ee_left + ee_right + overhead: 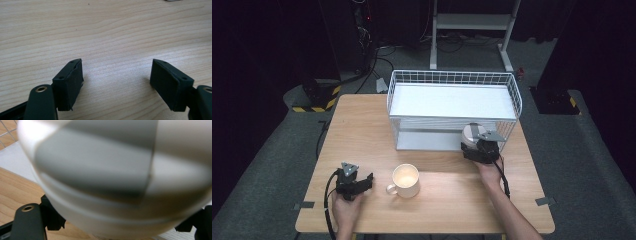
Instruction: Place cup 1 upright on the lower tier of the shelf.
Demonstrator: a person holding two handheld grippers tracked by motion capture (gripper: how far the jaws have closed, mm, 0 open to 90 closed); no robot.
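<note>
1. Right gripper view: the right gripper (120, 225) has its jaws on either side of a round grey-and-white bowl (112, 175), pinching it. The bowl is blurred and very close to the lens; pale band near its lower edge, grey panel across the middle.
2. High view: same right gripper (476, 145) sits at the front right corner of the wire basket (517, 97), with the bowl (471, 133) held just ahead of the hand, against the basket's front lower opening. Can't tell whether the bowl touches the shelf.
3. Left gripper view: the left gripper (116, 77) has its jaws spread wide, nothing between them, just bare wooden table (105, 32) under and ahead. Pads (71, 83) look low over the wood; contact unclear.
4. High view: left gripper (367, 181) is near the table's front left, held by the left hand (346, 209), cable looping off to the left.
5. Cream mug (405, 180) stands upright just to the right of the left gripper, handle pointing toward it, not touching.
6. Basket is white wire, two levels, at the table's back centre-right; white top shelf looks bare.
7. Tape marks on the table's front corners; dark floor and a white stand behind.
</note>
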